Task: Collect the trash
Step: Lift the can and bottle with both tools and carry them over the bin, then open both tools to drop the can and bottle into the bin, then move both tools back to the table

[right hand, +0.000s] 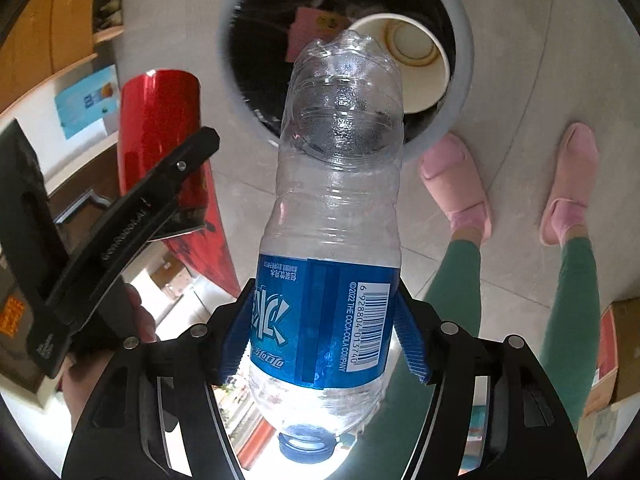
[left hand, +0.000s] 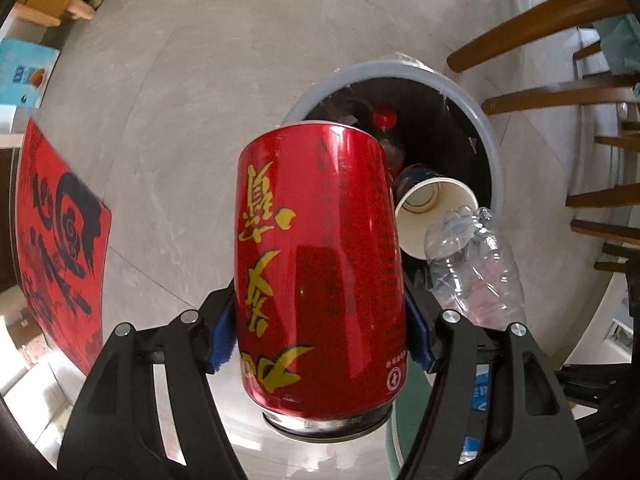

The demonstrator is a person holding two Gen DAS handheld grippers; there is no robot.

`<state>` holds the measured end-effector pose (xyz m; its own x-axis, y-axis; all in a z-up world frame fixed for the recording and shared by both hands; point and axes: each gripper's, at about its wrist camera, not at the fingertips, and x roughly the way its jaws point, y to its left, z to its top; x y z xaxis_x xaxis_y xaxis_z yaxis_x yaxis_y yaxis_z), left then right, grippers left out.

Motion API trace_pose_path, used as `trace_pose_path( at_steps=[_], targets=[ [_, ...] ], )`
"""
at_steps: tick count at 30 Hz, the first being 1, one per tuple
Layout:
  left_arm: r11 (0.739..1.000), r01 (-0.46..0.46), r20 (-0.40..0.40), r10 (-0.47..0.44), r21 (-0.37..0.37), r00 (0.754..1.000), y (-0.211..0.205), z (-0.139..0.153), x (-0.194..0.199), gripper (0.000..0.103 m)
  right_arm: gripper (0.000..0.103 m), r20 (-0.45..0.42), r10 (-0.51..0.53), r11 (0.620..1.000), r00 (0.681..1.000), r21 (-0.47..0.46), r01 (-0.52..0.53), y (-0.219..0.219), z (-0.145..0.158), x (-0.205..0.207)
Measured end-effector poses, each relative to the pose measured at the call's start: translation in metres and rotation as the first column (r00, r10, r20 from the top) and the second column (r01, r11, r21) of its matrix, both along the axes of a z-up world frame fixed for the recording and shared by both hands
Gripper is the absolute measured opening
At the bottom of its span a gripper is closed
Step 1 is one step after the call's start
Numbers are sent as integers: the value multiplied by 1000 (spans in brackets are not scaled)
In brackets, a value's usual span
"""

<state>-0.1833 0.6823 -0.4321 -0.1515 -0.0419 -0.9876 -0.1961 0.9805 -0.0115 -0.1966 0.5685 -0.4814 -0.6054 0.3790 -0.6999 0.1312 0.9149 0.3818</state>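
A red drink can with gold lettering sits between the blue pads of my left gripper, which is shut on it. It hangs just left of a grey round bin lined with a black bag. My right gripper is shut on a clear crushed plastic bottle at its blue label, cap toward the camera. The bottle's base points at the bin's rim. A paper cup and a red-capped bottle lie inside the bin. The right wrist view also shows the can, and the left wrist view shows the bottle.
A person's pink slippers and green trouser legs stand right of the bin. A red mat lies on the grey floor at left. Wooden rungs curve round beyond the bin, and a blue box sits far left.
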Motion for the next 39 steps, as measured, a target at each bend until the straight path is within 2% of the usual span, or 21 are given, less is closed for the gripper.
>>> trace_pose_path(
  at_steps=[3, 4, 5, 6, 8, 14, 19, 26, 34, 37, 39],
  targets=[
    [1000, 29, -27, -29, 2, 999, -3, -16, 4, 66, 67, -36, -44, 999, 998, -21, 43, -7, -15, 3],
    [999, 38, -40, -37, 8, 999, -4, -21, 5, 68, 73, -50, -63, 998, 997, -30, 62, -10, -21, 5],
    [999, 47, -51, -46, 18, 998, -6, -25, 6, 76, 80, -60, -73, 997, 995, -33, 72, -14, -26, 6],
    [998, 58, -59, -56, 35, 997, -8, -27, 8, 80, 81, -61, -78, 996, 995, -37, 76, -17, -28, 7],
    [997, 72, -57, -69, 38, 996, -10, -28, 12, 80, 81, -48, -93, 994, 994, -55, 91, -24, -29, 13],
    [998, 28, -43, -26, 58, 999, -5, -17, 17, 85, 82, 7, -106, 993, 994, -53, 106, -37, -10, 30],
    [997, 37, -29, -35, 66, 999, -8, -2, 21, 85, 82, 37, -111, 993, 993, -43, 112, -48, 9, 41],
    [996, 8, 35, -11, 86, 999, 3, 51, 25, 85, 82, 111, -79, 997, 991, 8, 78, -41, 54, 61],
    [995, -44, 82, 37, 91, 996, 8, 118, 14, 85, 82, 191, -32, 997, 981, 73, 19, -28, 127, 83],
    [994, -74, 102, 66, 82, 993, 10, 155, 6, 85, 82, 231, 6, 995, 973, 91, -28, -19, 162, 86],
    [993, -95, 146, 85, 67, 986, 9, 188, 2, 85, 82, 257, 22, 993, 966, 104, -50, -13, 185, 87]
  ],
)
